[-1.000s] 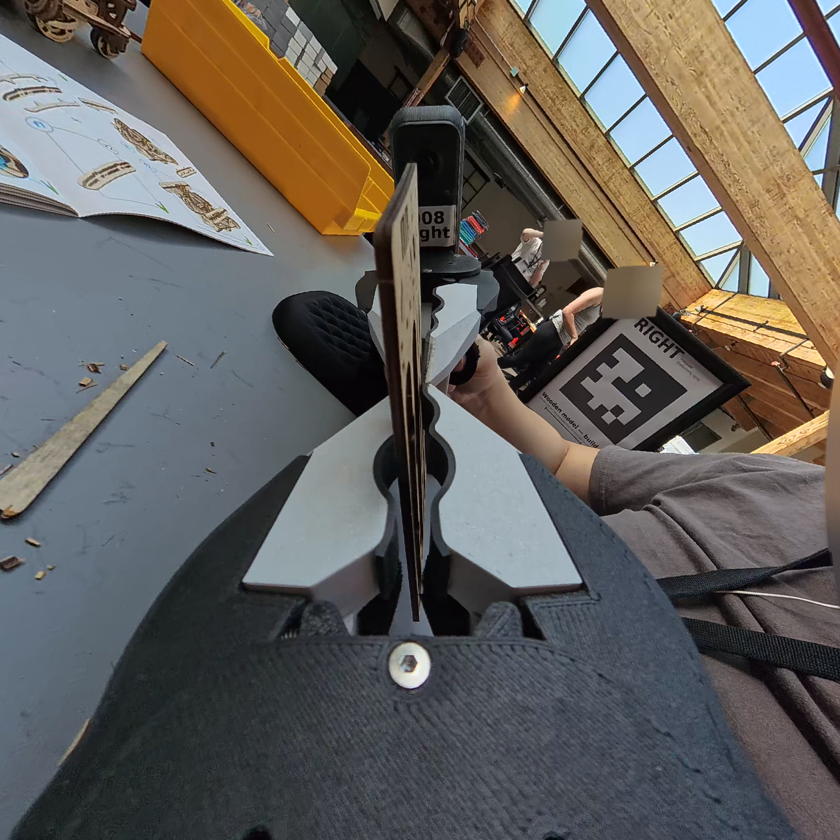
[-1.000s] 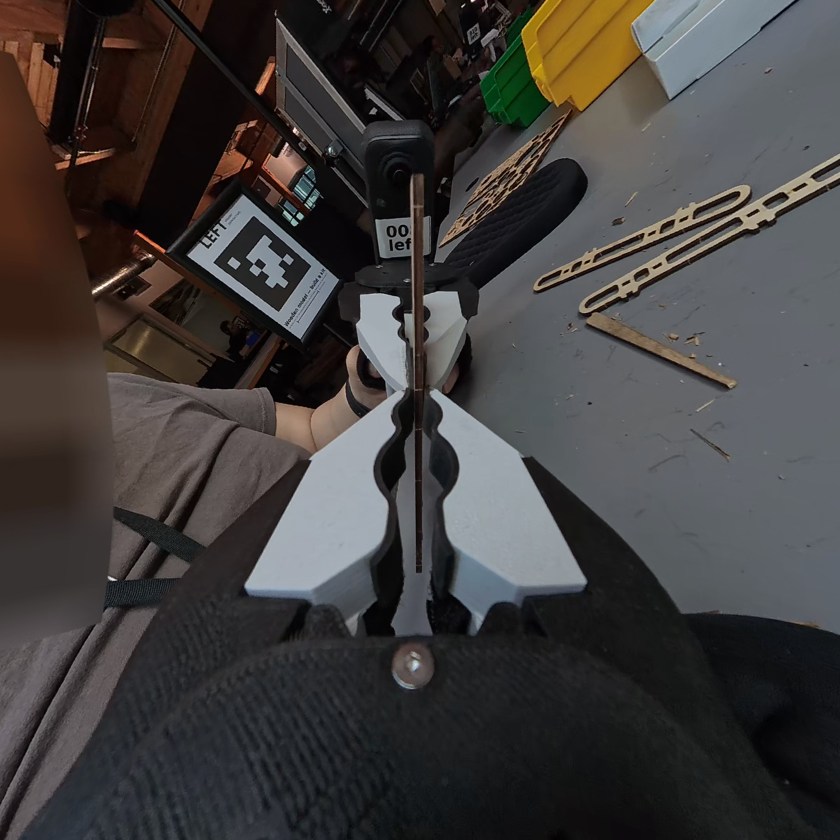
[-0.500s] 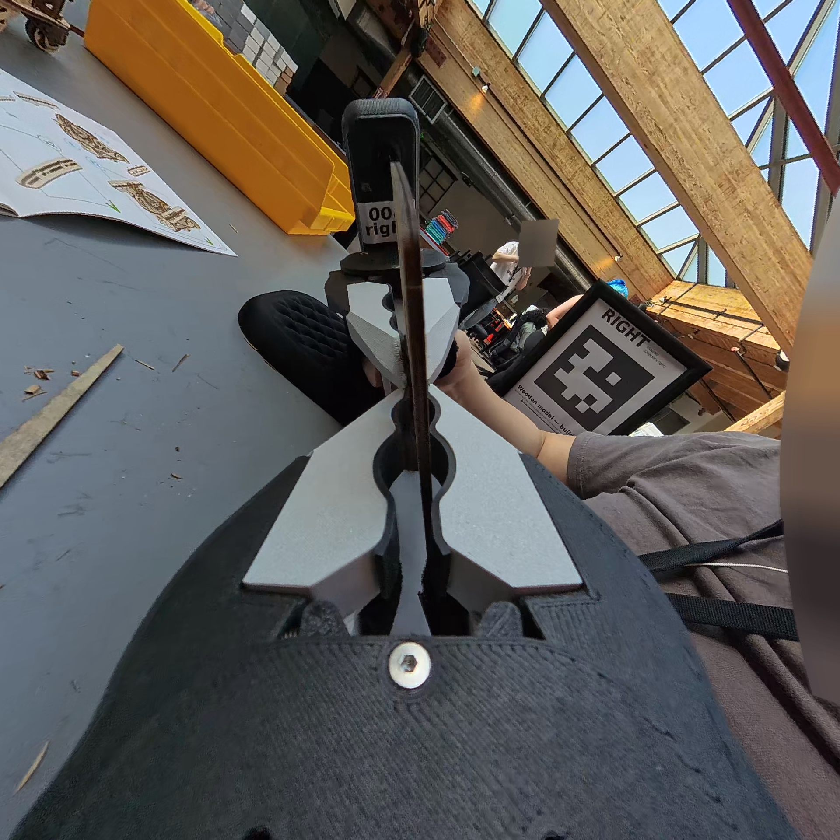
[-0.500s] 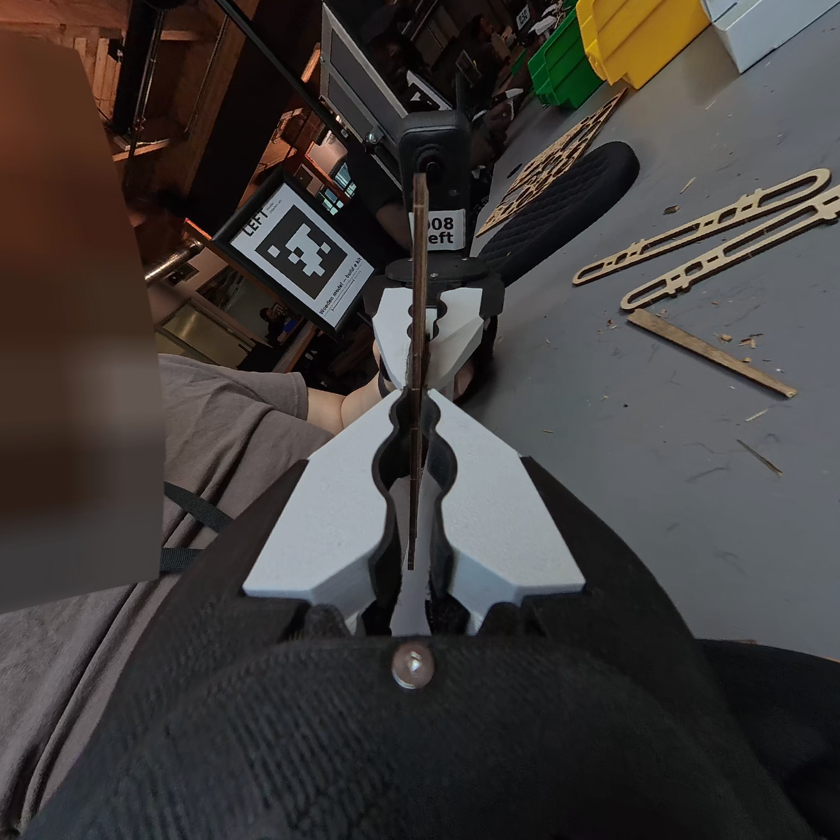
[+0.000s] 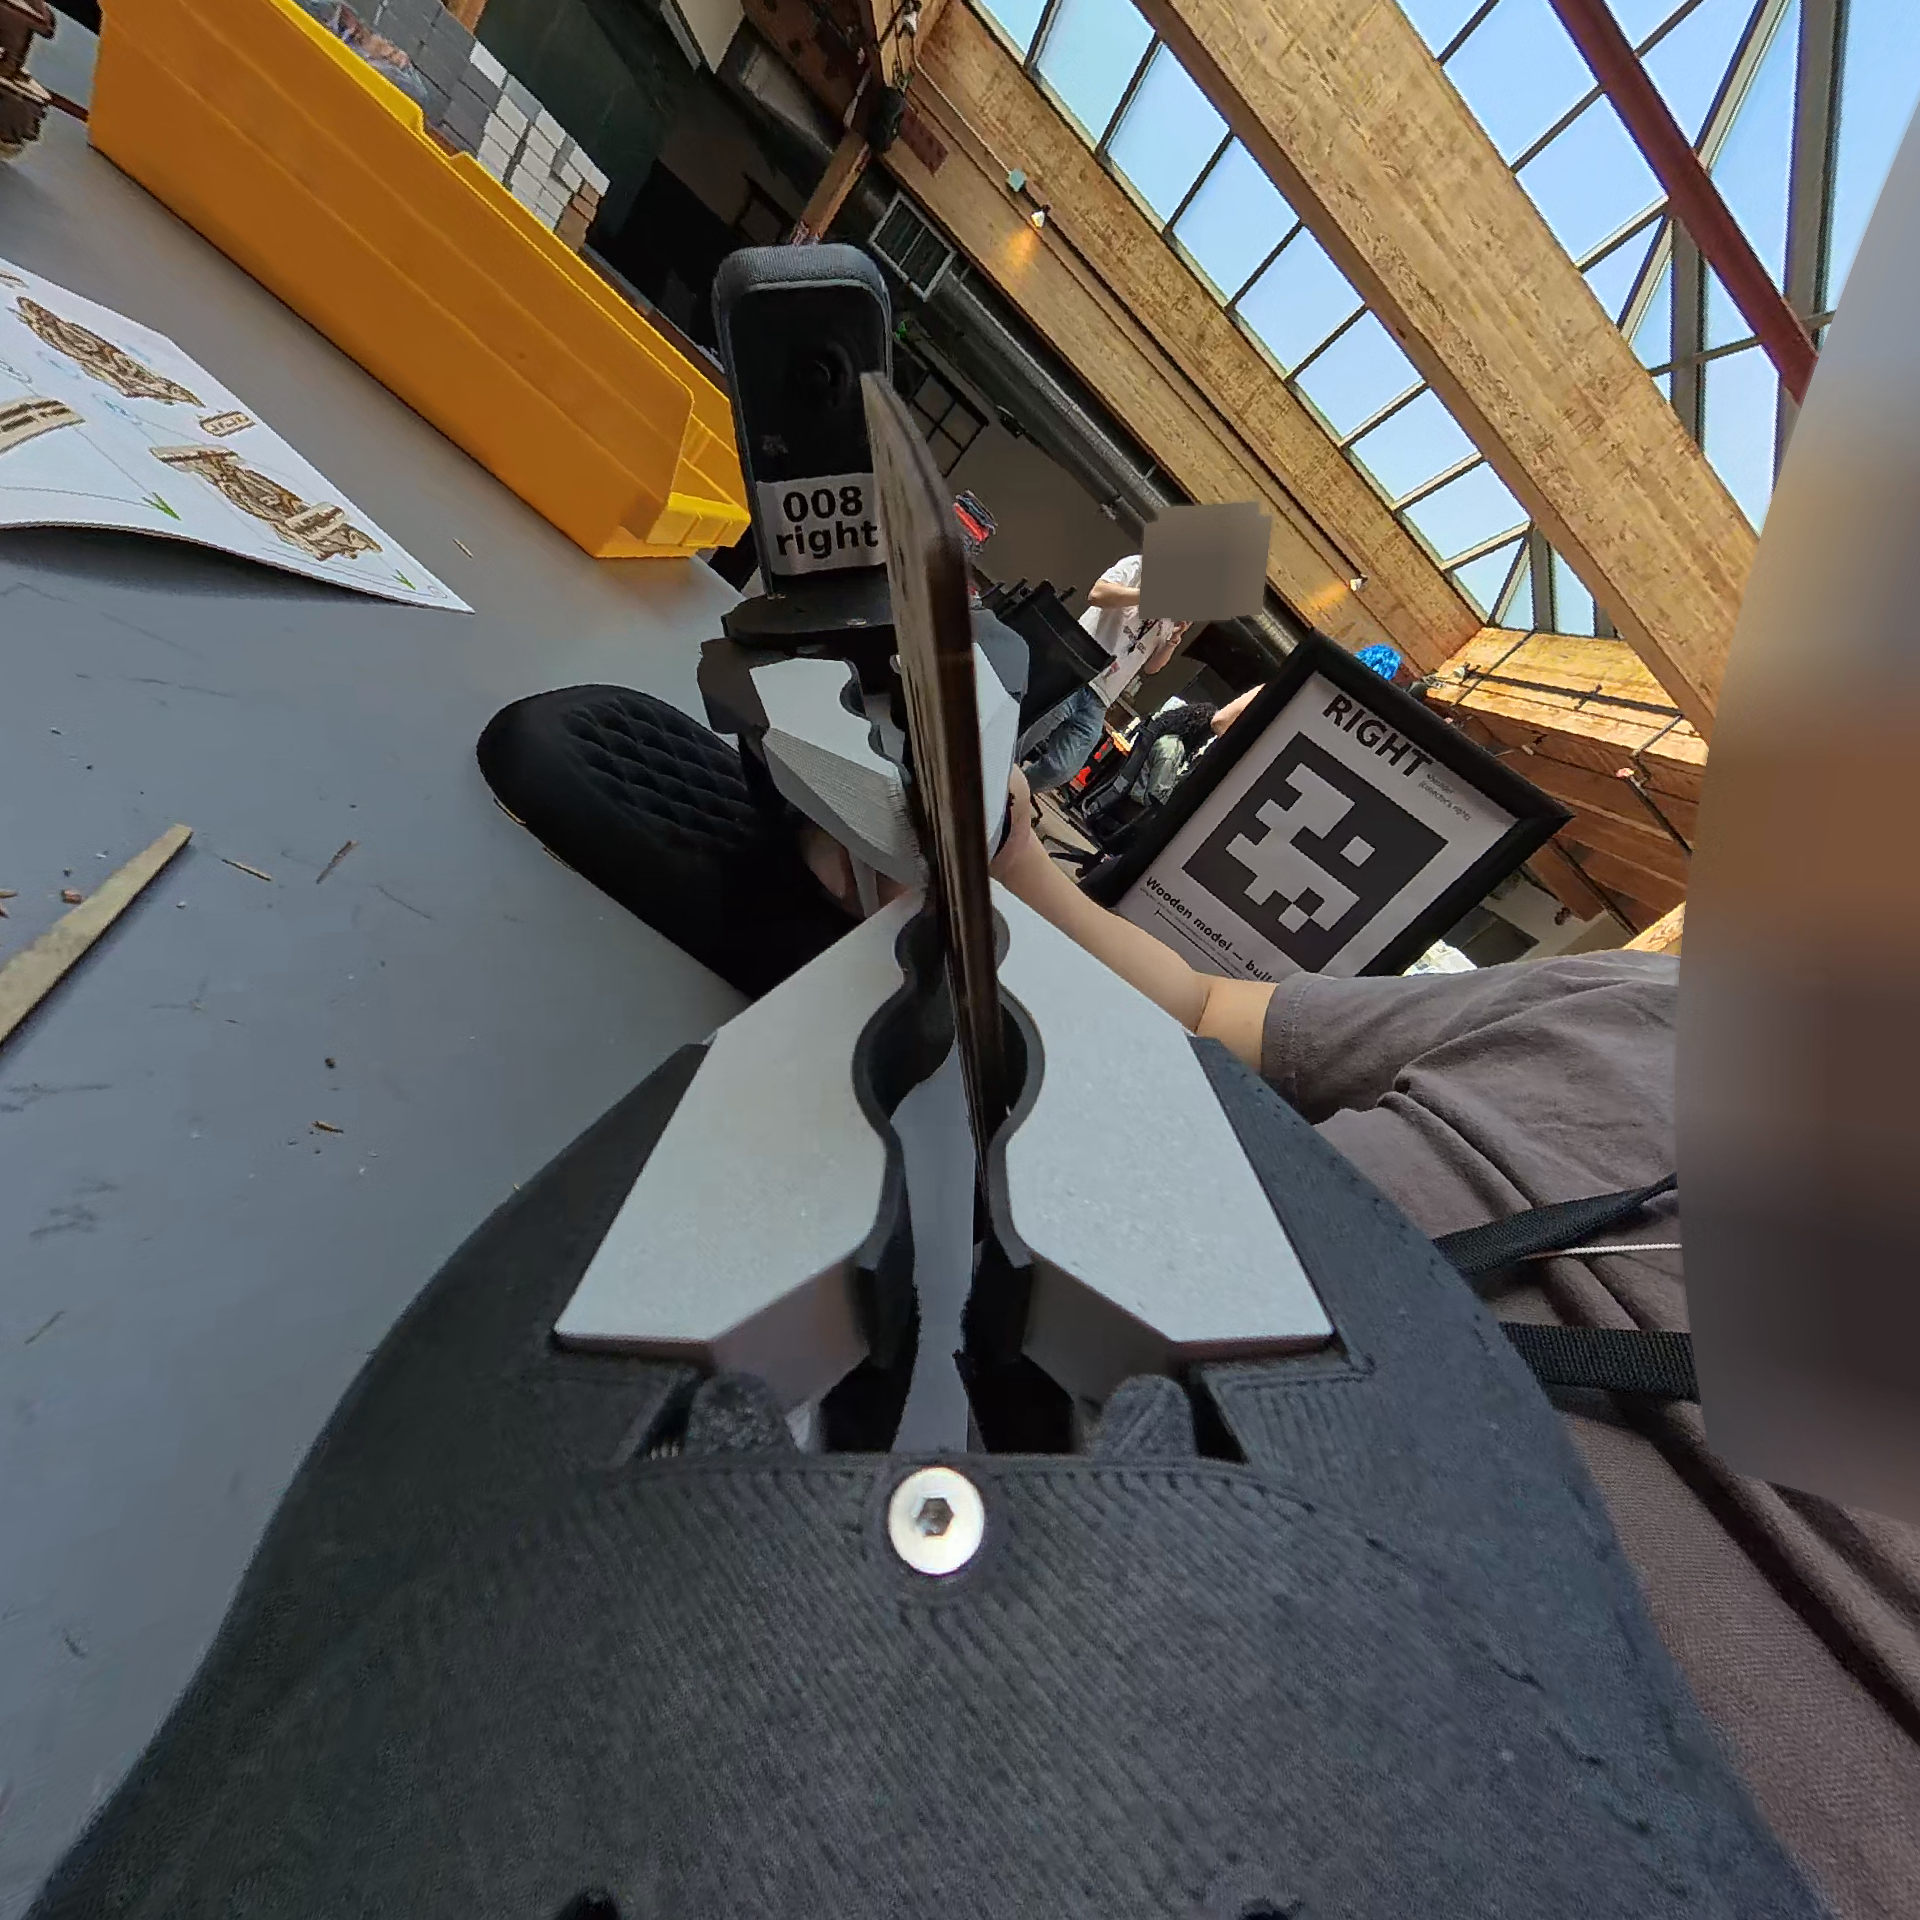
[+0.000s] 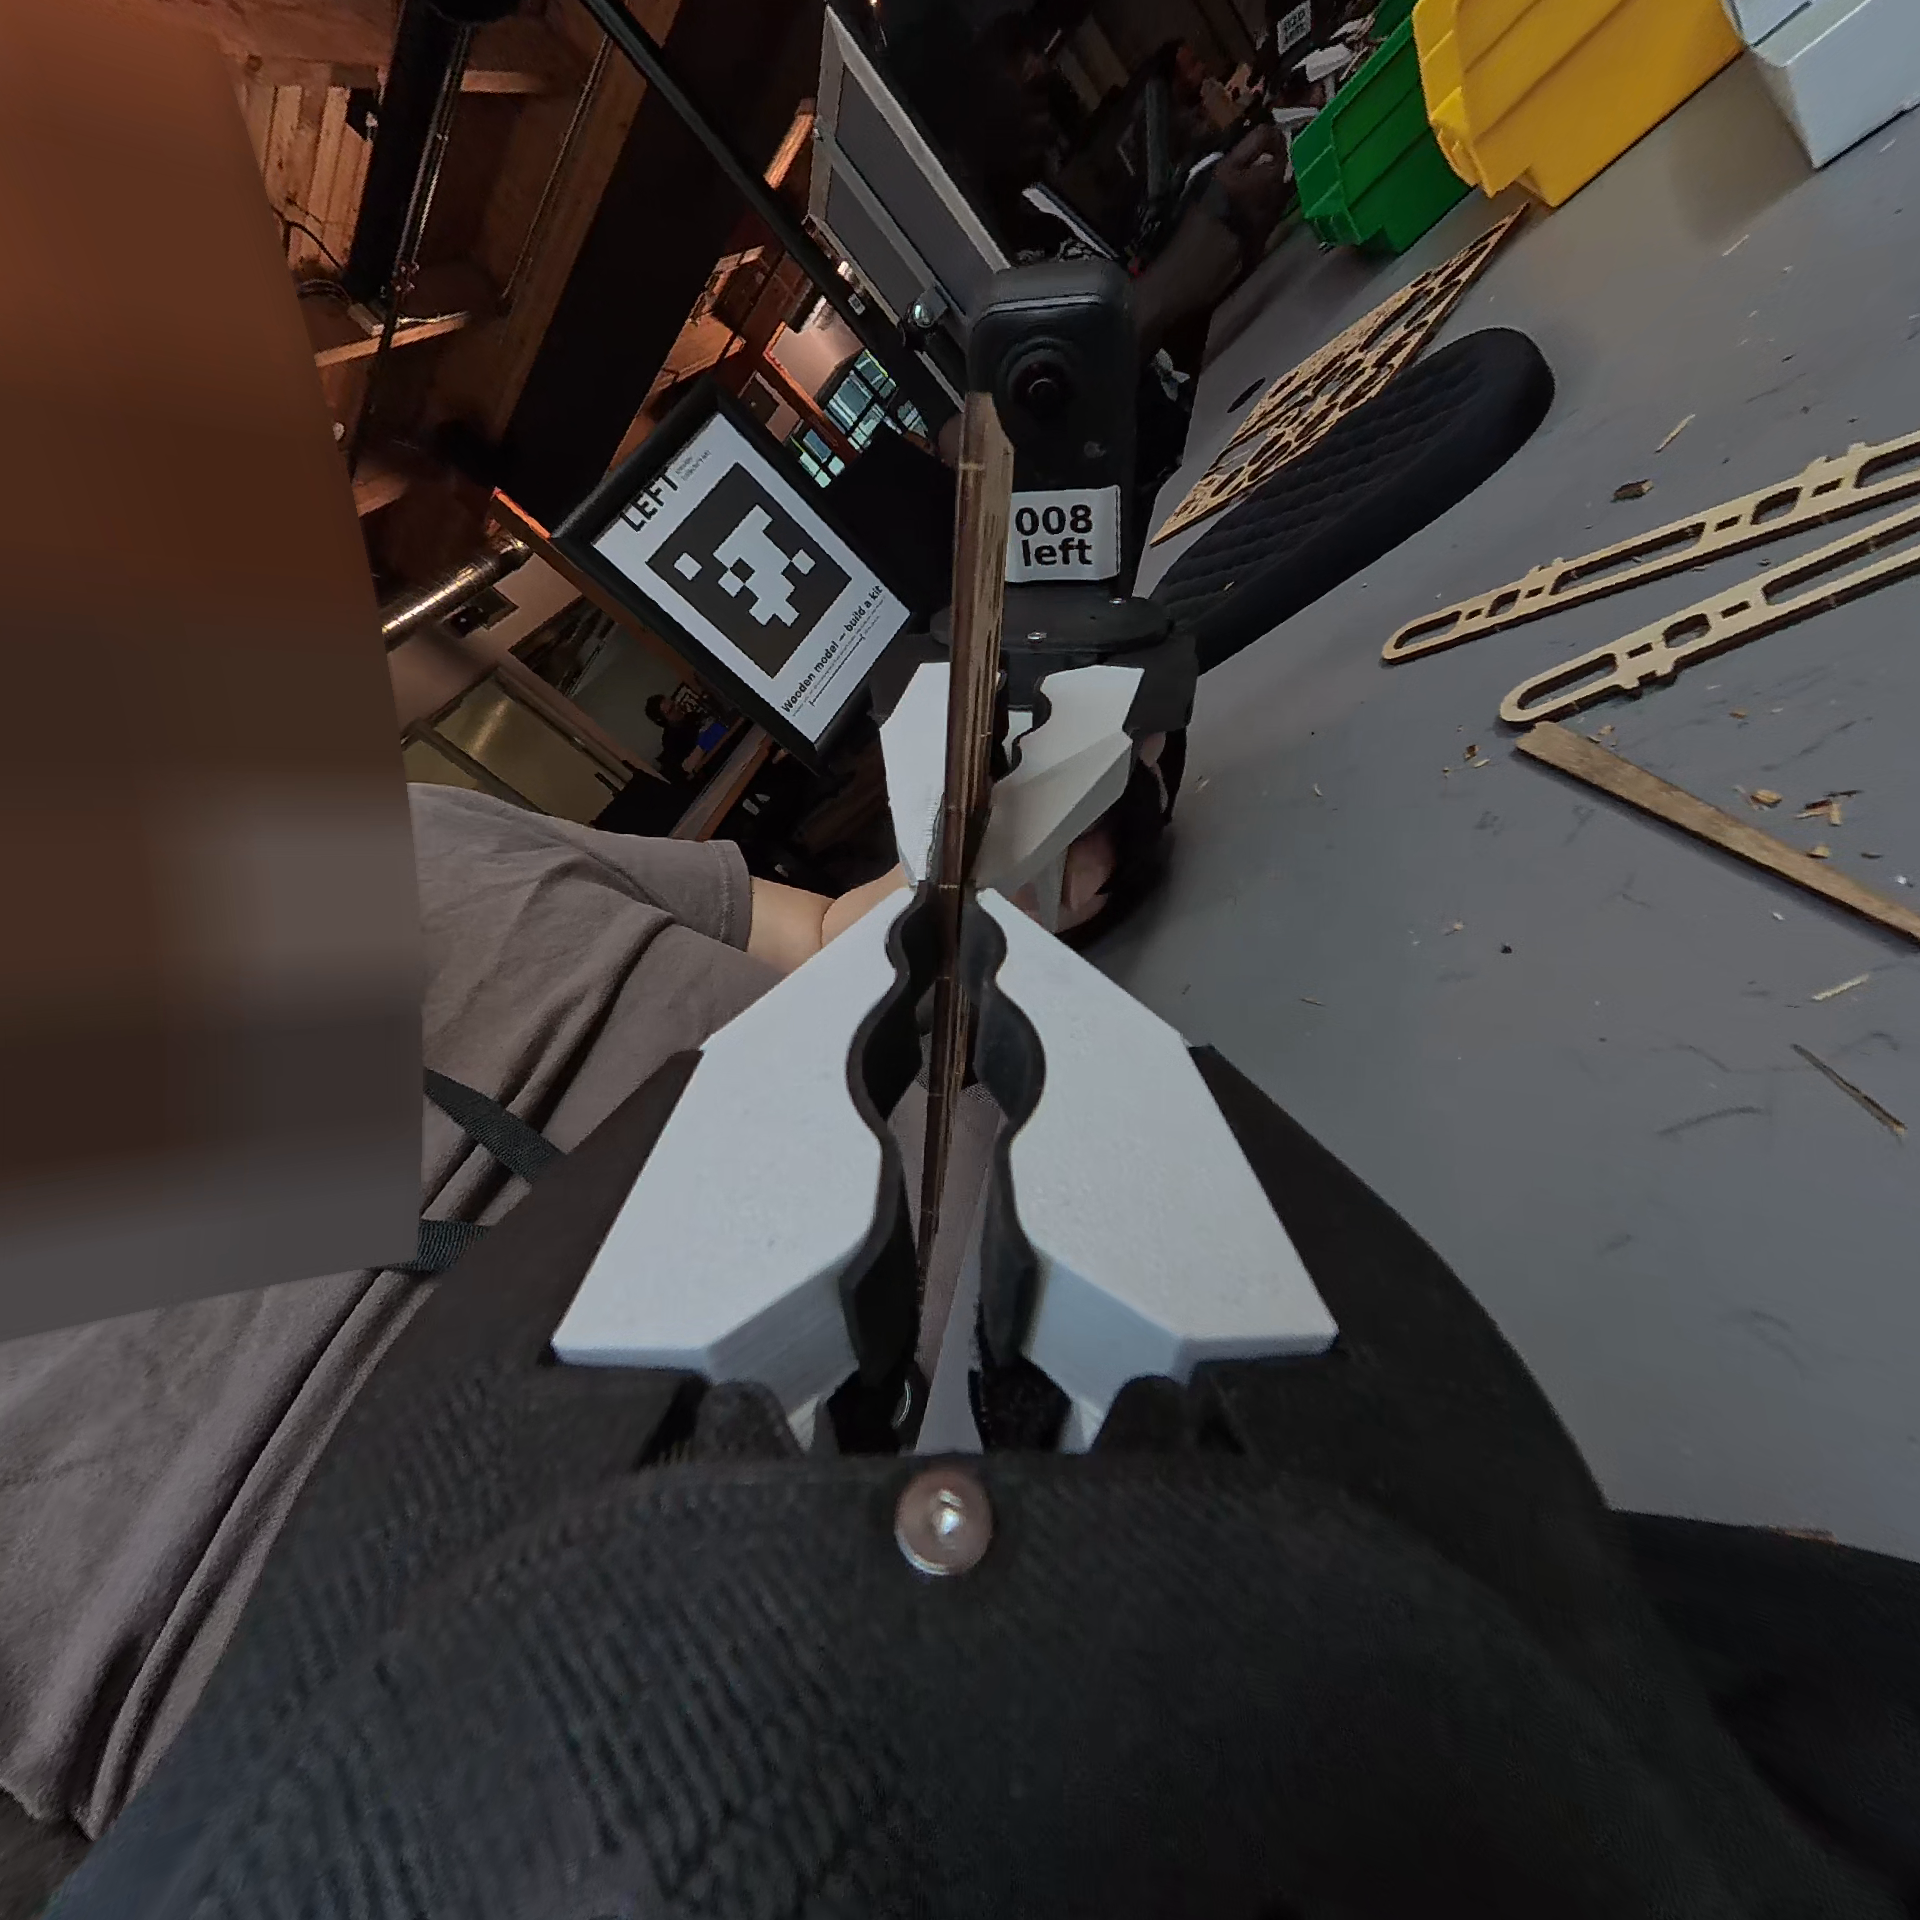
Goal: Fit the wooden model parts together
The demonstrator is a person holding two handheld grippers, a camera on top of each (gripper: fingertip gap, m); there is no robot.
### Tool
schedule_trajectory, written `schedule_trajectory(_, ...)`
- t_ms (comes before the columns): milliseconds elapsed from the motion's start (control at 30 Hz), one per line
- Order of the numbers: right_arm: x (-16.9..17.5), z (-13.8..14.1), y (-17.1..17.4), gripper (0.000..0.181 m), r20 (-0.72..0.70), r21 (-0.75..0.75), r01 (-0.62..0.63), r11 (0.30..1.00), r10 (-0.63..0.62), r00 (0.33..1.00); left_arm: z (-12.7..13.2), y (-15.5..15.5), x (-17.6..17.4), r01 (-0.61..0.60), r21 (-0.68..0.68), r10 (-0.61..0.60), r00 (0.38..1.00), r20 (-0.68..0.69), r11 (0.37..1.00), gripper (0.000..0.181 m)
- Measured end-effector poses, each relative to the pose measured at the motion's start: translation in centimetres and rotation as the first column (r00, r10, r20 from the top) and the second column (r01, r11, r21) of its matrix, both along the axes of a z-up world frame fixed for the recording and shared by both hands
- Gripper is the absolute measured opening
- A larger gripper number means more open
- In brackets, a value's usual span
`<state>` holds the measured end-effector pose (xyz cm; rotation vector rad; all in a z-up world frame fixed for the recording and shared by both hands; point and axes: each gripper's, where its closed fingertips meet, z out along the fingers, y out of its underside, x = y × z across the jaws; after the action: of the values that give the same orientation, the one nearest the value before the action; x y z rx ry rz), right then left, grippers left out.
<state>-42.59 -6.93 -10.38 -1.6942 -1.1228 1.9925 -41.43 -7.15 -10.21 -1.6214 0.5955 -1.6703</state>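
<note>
A thin wooden sheet (image 5: 940,748) stands edge-on at the centre of both wrist views, held in the air above the grey table (image 5: 260,1039) between the two tools. The left gripper (image 5: 951,925) has its jaws pressed onto the near end of the sheet, and the right gripper (image 6: 951,904) pinches the opposite end, so the two face each other tip to tip with the sheet spanning them. Only this single piece is in hand; no second part is seen meeting it, so the fitting itself looks not yet begun, and whether parts are to be pushed out of the sheet I cannot tell. At the right of the right wrist view, two slotted wooden strips (image 6: 1662,561) and a plain wooden strip (image 6: 1714,826) lie loose on the table among splinters. At the upper left of the left wrist view lie an instruction booklet (image 5: 156,457) and a yellow bin (image 5: 395,270).
</note>
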Motion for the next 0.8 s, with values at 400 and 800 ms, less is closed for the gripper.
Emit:
schedule_trajectory(400,0.1,0.5,-0.4,0.001,-0.034,-0.05,-0.029,0.998,0.028,0.999,0.4,-0.3,0.0,0.028,0.016,-0.028,0.999,0.03,0.999,0.0)
schedule_trajectory(800,-0.5,-1.3,0.9,0.0,0.092,0.024,0.088,0.996,-0.09,0.992,-1.4,1.0,-0.5,-0.077,-0.041,0.073,0.993,-0.089,0.996,0.0)
